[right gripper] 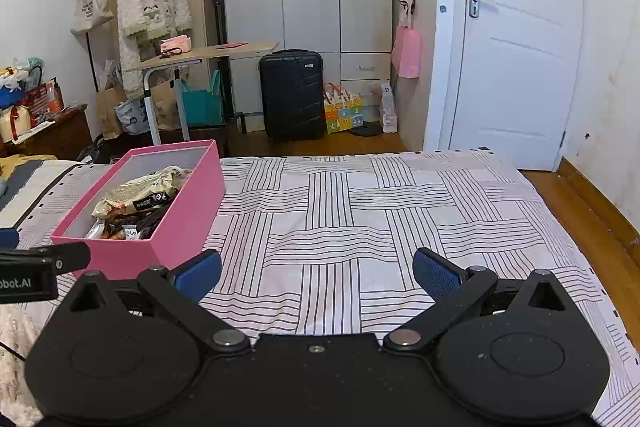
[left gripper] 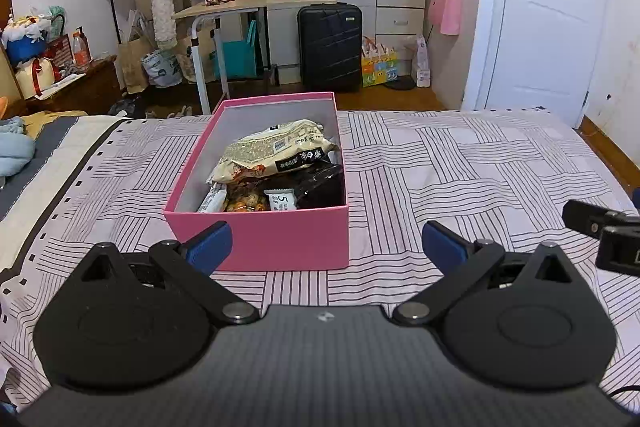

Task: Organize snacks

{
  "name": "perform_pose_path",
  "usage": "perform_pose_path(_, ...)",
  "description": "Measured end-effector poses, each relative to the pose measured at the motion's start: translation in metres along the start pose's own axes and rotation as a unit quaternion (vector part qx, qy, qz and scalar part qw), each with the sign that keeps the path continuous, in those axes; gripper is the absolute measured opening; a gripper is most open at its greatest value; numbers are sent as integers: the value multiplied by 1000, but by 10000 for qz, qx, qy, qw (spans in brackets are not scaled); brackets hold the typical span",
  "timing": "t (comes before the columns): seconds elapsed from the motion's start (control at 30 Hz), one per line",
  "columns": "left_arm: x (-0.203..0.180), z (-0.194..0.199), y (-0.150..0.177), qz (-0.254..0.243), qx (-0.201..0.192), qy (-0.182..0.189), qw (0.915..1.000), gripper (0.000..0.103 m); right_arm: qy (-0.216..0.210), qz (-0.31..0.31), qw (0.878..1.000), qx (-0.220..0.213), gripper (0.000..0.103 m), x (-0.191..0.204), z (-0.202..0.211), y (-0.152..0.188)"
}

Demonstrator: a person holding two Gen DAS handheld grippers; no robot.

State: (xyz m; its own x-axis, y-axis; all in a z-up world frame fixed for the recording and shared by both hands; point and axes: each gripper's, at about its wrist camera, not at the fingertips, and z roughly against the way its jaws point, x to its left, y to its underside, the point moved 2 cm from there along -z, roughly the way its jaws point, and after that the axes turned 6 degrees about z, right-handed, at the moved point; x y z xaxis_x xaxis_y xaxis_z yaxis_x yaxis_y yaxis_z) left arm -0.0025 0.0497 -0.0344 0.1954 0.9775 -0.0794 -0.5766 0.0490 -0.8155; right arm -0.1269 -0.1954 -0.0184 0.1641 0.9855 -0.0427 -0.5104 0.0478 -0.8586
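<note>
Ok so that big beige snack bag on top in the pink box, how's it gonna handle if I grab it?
The beige snack bag looks puffy and crinkled, so it would probably feel light and flex rather than stay stiff. Its glossy film may slip between the pads. It lies loosely on other packets in the pink box, so they might shift.

Both rigs look the same: the matte black left gripper [left gripper: 327,245] has blue textured finger pads [left gripper: 210,243] on black linkage arms, silver pivot screws, and two round teardrop plates low in the frame. The right gripper [right gripper: 317,275], dustier, has the same pads; white "bot.AI" lettering shows at the far left.
</note>
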Motion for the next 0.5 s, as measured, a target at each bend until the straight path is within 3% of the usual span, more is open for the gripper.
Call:
perform_pose_path(0.23, -1, 5, 0, -7, -130, -88, 9999, 103, 175, -88, 9996, 186, 103, -1, 1, 2)
perform_pose_path(0.5, 0, 7, -2, -9, -197, -51, 9998, 103, 292, -35, 9995, 92, 103, -4, 6, 3)
